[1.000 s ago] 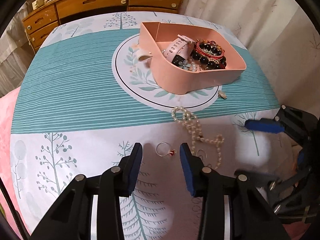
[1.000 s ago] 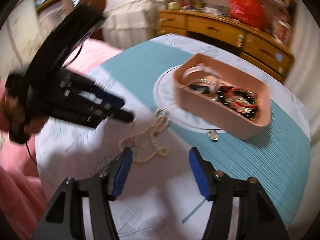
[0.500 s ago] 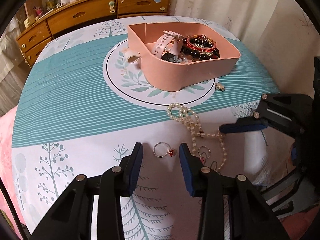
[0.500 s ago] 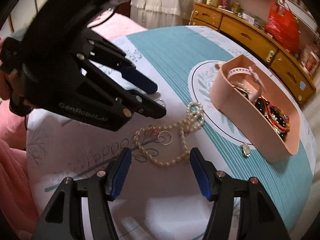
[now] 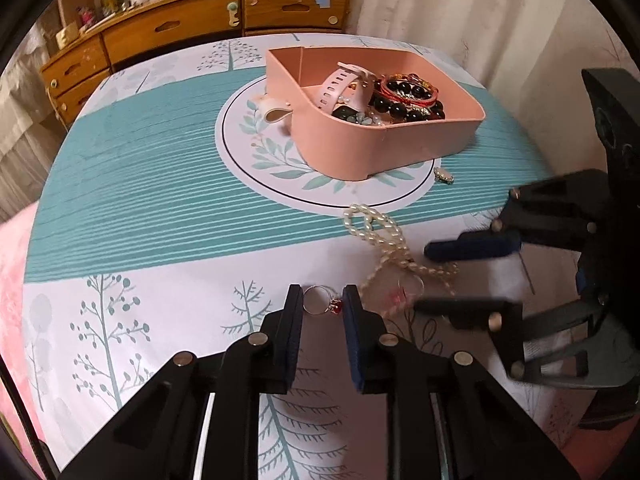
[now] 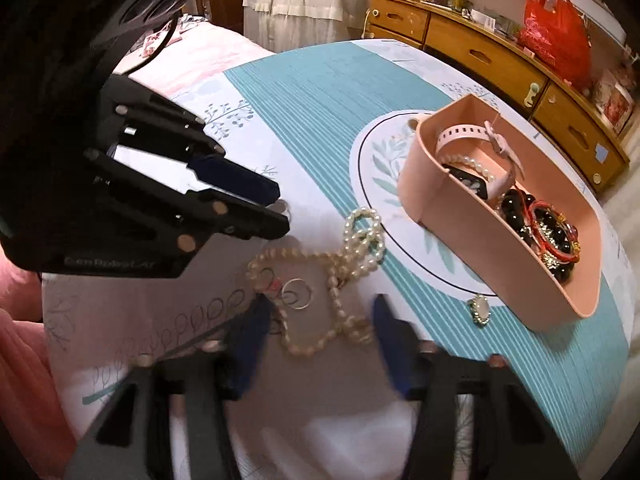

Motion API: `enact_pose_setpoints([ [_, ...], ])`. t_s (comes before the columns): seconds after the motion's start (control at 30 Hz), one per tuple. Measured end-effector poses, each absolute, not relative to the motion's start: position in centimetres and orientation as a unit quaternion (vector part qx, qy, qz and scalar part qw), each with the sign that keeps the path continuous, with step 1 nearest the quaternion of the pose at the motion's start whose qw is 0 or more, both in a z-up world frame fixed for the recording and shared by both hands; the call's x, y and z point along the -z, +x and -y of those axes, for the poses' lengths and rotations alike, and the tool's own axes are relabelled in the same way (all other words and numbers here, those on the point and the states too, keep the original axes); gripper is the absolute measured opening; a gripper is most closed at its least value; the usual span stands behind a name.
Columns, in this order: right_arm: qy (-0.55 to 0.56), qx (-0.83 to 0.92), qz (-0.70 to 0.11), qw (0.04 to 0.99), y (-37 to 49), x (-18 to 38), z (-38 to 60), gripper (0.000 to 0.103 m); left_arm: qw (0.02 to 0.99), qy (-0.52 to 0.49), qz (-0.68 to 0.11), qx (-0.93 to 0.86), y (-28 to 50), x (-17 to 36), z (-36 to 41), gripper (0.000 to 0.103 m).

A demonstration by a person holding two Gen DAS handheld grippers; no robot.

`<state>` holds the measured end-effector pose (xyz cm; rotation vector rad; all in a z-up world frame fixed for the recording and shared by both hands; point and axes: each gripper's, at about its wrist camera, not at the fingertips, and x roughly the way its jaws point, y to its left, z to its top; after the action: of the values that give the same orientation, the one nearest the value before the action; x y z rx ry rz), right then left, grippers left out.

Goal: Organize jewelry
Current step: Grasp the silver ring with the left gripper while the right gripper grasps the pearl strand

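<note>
A silver ring with a red stone (image 5: 321, 305) lies on the cloth between the fingertips of my left gripper (image 5: 322, 300), whose jaws are nearly closed on it. A pearl necklace (image 5: 384, 240) lies just right of it, with a second ring (image 6: 296, 294) inside its loop. My right gripper (image 6: 318, 312) is open, its fingers on either side of the necklace (image 6: 344, 264) and that ring. A pink tray (image 5: 380, 140) holds a watch, pearls and dark bead bracelets. A small pendant (image 5: 443, 176) lies by the tray; it also shows in the right wrist view (image 6: 479, 310).
The table wears a teal and white cloth (image 5: 140, 184) with a round printed medallion under the tray. A wooden dresser (image 5: 192, 28) stands behind the table. A red bag (image 6: 556, 32) sits on the dresser. Pink bedding (image 6: 192, 60) lies at the left.
My left gripper has narrowed around the red-stone ring. My right gripper has moved in and lowered so its fingers straddle the pearl necklace and second ring.
</note>
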<state>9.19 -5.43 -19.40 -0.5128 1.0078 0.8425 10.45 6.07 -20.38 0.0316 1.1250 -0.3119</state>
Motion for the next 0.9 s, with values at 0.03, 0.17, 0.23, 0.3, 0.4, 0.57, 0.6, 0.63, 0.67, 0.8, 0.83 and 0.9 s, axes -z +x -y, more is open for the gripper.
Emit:
enact_pose_setpoints([
  [0.03,-0.233,-0.386,-0.467,0.761,9.2,19.4,5.5,0.023,0.834,0.015,-0.532,0.146,10.4,20.4,-6.1,0.017],
  [0.17,-0.234,-0.378,-0.477,0.758,9.4,19.4,5.5,0.01,0.833,0.017,-0.534,0.142,10.4,20.4,-6.2,0.01],
  [0.23,-0.235,-0.376,-0.48,0.757,9.6,19.3,5.4,0.009,0.831,0.011,-0.538,0.14,10.5,20.4,-6.4,0.01],
  [0.3,-0.223,-0.367,-0.488,0.759,9.8,19.3,5.3,0.009,0.832,0.0,-0.535,0.144,10.4,20.3,-6.7,0.007],
  [0.4,-0.198,-0.353,-0.507,0.761,10.2,19.3,5.5,0.009,0.833,-0.004,-0.535,0.141,10.5,20.2,-7.0,0.007],
  [0.57,-0.174,-0.336,-0.518,0.767,9.4,18.3,5.9,0.0,0.832,-0.01,-0.534,0.152,10.8,20.0,-7.3,0.007],
  [0.6,-0.178,-0.329,-0.518,0.769,9.1,18.2,5.9,0.0,0.83,-0.01,-0.535,0.156,10.8,19.9,-7.3,0.008],
  [0.63,-0.179,-0.326,-0.518,0.77,8.9,18.1,6.0,0.0,0.829,-0.007,-0.536,0.158,10.9,19.9,-7.2,0.009],
  [0.67,-0.173,-0.324,-0.526,0.767,8.7,18.1,6.1,0.0,0.829,-0.003,-0.537,0.158,10.9,19.8,-7.1,0.013],
  [0.8,-0.161,-0.315,-0.531,0.77,8.0,17.6,6.5,0.0,0.828,-0.006,-0.537,0.16,11.3,19.7,-6.9,0.033],
  [0.83,-0.164,-0.307,-0.528,0.775,7.8,17.4,6.5,0.0,0.828,-0.008,-0.537,0.162,11.3,19.7,-7.0,0.036],
  [0.9,-0.177,-0.289,-0.518,0.785,7.8,17.1,6.7,0.0,0.828,-0.005,-0.536,0.164,11.4,19.7,-6.9,0.036],
])
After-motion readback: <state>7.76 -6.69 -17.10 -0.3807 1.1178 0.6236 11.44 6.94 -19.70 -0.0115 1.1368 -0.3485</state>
